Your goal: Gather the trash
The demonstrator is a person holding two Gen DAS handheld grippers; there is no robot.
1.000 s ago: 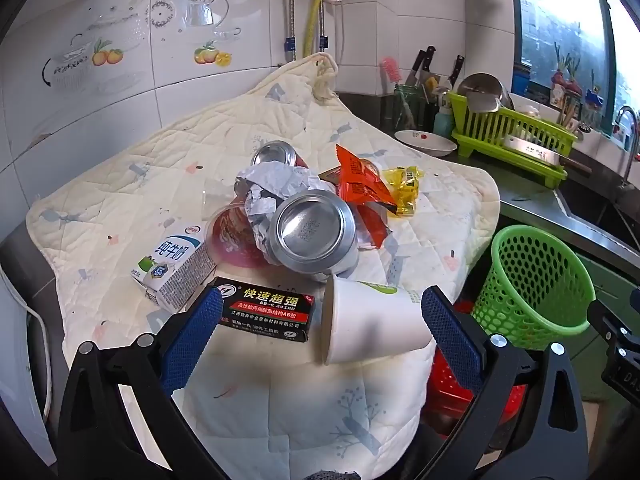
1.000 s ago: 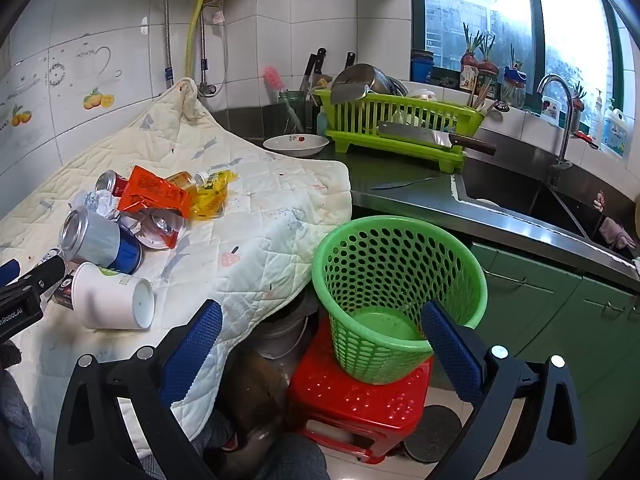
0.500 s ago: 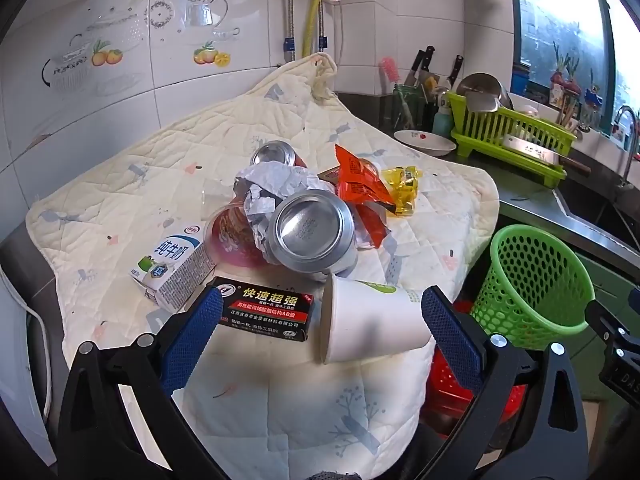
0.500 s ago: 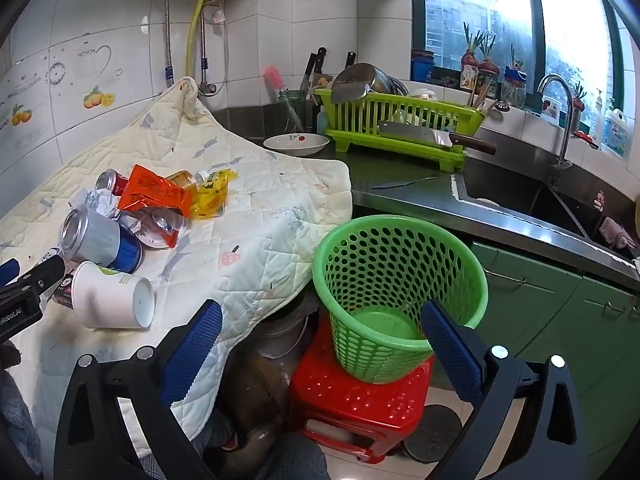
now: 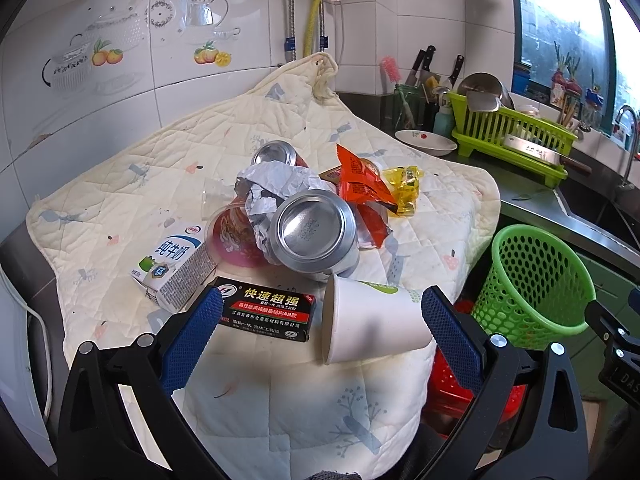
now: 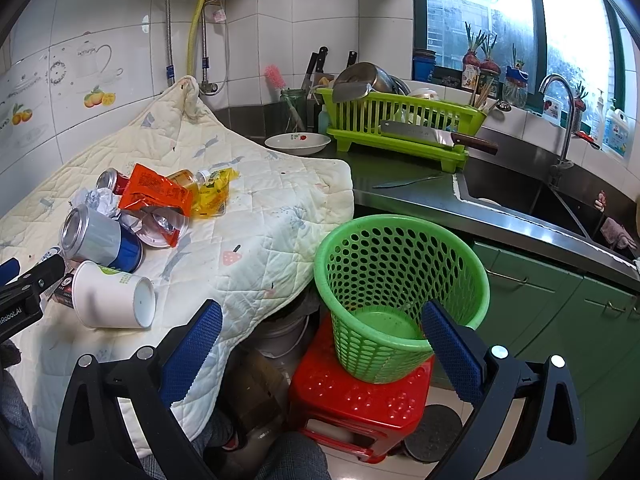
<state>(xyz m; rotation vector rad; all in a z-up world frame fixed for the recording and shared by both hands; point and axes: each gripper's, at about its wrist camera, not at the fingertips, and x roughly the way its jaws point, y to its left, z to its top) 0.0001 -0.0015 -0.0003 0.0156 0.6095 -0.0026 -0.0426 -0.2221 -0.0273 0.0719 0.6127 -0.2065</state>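
The quilt [image 5: 168, 168] is cream, stitched in diamonds, with small grey-blue and pink prints. On it, the paper cup [image 5: 372, 320] is white with a green mark, the box [image 5: 266, 312] black with a red band and white lettering, and the milk carton [image 5: 172, 264] white with blue characters. The can [image 5: 312, 230] shows a silver end in the left view; in the right view its body [image 6: 102, 242] is silver and blue. The wrapper [image 5: 360, 184] is orange-red, the packet [image 5: 404, 188] yellow. The basket [image 6: 400, 292] is bright green with round holes, on a red stool [image 6: 360, 404]. Both tongs have blue ribbed pads [image 5: 192, 328] on black frames. The wall tiles [image 5: 120, 40] are white with teapot and orange fruit prints.
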